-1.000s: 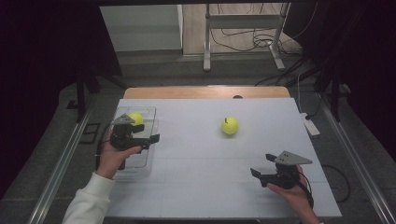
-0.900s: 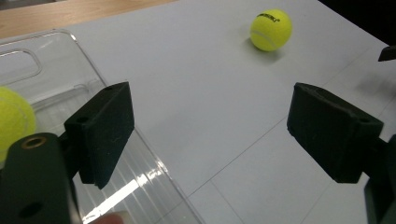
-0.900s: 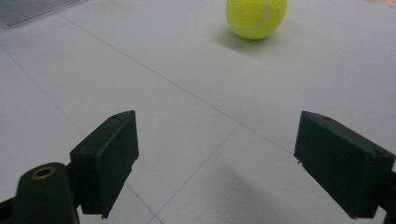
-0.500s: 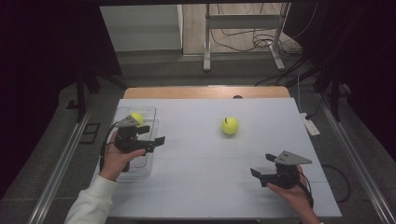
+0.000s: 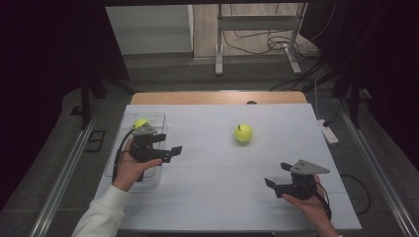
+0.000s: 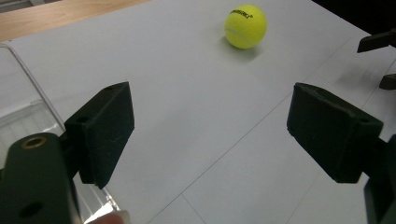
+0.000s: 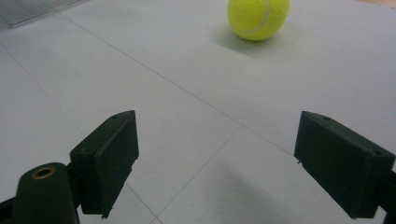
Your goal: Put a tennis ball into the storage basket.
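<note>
Both pairs of black jaws stand apart with nothing between them. From the high view, the left gripper (image 5: 165, 148) hovers at centre left of the frame, over the right edge of a clear rectangular plastic tray (image 5: 114, 163) that already holds one yellow-green tennis ball (image 5: 140, 122) at its far end; the right gripper (image 5: 277, 178) hangs low over the white table (image 5: 217, 197) at lower right. A second yellow-green tennis ball (image 5: 243, 133) lies loose on the bare surface just right of centre, well apart from both grippers. By my judgement one ball is stowed and this one is left to fetch, with no reach onto it begun. From the left gripper view, the released pads (image 6: 105, 130) frame open white surface, the loose ball (image 6: 245, 26) sits at upper centre right, the tray wall (image 6: 28, 79) runs along the left edge, and the tips of the other gripper (image 6: 378, 56) poke in at the right edge. From the right gripper view, the pads (image 7: 343, 161) are likewise spread over empty table, the ball (image 7: 258, 17) is at the top centre, and a corner of the tray (image 7: 32, 9) shows at upper left. Room looks generous: nothing lies between either gripper and the ball, the table's edges are far from it, and only the tray rim needs clearing on the way back.
</note>
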